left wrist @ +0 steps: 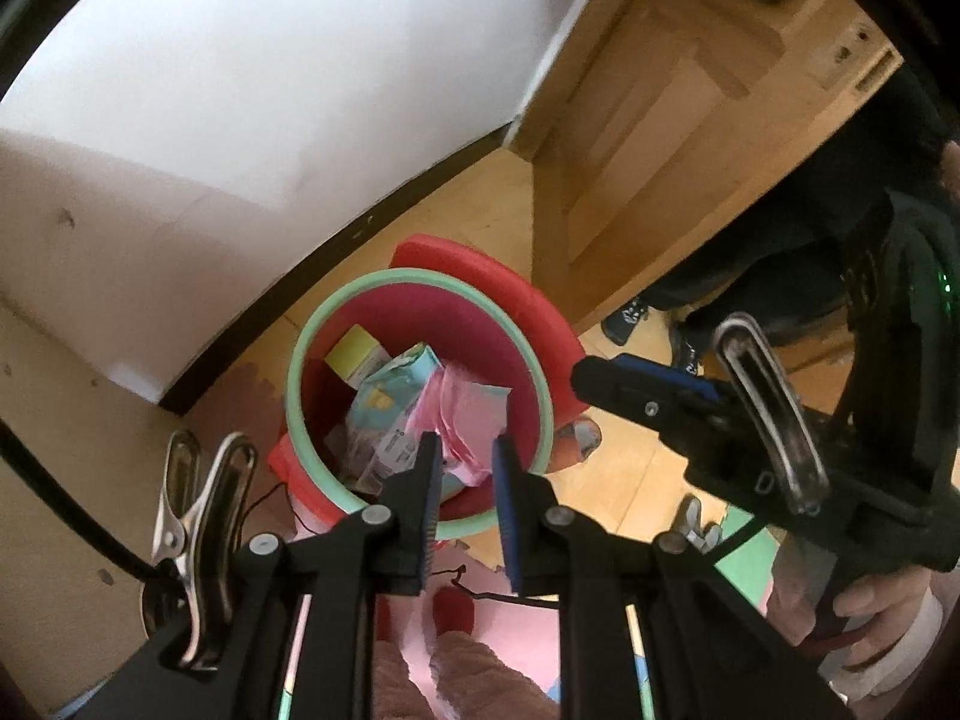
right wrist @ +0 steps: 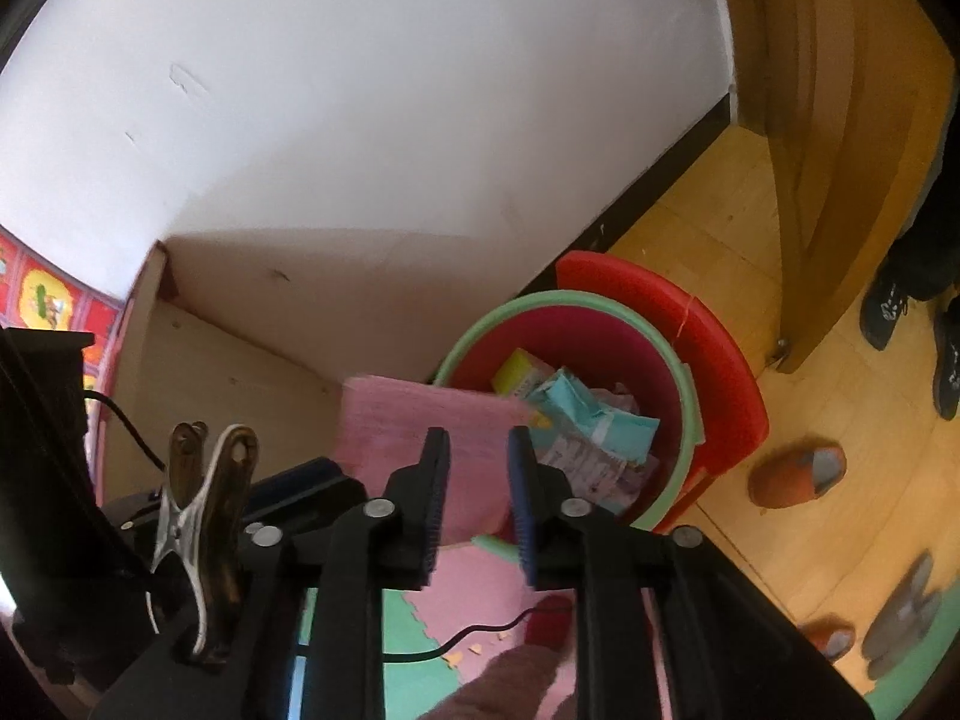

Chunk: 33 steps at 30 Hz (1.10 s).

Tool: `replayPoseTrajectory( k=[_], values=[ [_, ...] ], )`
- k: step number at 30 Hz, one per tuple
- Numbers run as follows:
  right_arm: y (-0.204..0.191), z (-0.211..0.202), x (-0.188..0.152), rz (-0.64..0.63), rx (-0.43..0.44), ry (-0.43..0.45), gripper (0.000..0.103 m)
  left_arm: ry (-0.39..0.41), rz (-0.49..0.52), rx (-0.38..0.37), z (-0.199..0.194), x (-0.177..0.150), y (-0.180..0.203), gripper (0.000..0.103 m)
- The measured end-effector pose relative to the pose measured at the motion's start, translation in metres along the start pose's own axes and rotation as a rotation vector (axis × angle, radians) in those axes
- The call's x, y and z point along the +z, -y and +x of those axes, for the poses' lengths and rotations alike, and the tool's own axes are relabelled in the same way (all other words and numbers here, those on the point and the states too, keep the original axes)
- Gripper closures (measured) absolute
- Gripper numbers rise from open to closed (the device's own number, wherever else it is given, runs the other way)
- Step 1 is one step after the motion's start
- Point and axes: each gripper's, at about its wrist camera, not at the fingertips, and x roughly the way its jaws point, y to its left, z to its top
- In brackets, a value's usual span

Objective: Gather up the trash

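Note:
A red bin with a green rim [left wrist: 303, 354] [right wrist: 690, 384] stands on the floor by the wall and holds a yellow box [left wrist: 354, 351], a light blue packet [right wrist: 591, 414] and other wrappers. My left gripper [left wrist: 467, 444] hovers over the bin's near edge, shut on a pink paper [left wrist: 465, 414]. From the right wrist view that pink paper [right wrist: 414, 420] hangs as a flat sheet before the bin, next to the left gripper [right wrist: 327, 468]. My right gripper [right wrist: 480, 438] stands open with nothing gripped. In the left wrist view the right gripper [left wrist: 585, 375] points at the bin's right side.
The red lid [left wrist: 480, 270] [right wrist: 690, 312] leans behind the bin. A wooden door [left wrist: 660, 120] stands to the right, a beige cabinet side [right wrist: 240, 372] to the left. Orange slippers [right wrist: 798, 474] and a person's black shoes [right wrist: 882, 306] are on the wooden floor; foam mats [right wrist: 474, 588] lie below.

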Motion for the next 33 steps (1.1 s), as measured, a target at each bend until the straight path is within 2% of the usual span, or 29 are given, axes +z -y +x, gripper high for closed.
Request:
replayPoseTrajectory(
  k=[7, 12, 23, 33],
  values=[
    [0.003, -0.003, 0.004, -0.051, -0.015, -0.020, 0.070, 0.002, -0.061, 0.037, -0.010, 0.001, 0.007, 0.083],
    [-0.007, -0.019, 0.000, -0.122, -0.048, -0.011, 0.068, 0.012, -0.116, 0.088, -0.028, 0.003, 0.013, 0.079],
    [-0.024, -0.061, -0.021, -0.163, -0.080, 0.010, 0.067, 0.040, -0.172, 0.163, -0.058, -0.001, 0.027, 0.066],
    [-0.040, -0.079, -0.029, -0.206, -0.096, 0.047, 0.066, 0.042, -0.211, 0.192, -0.066, -0.003, 0.023, 0.066]
  ],
)
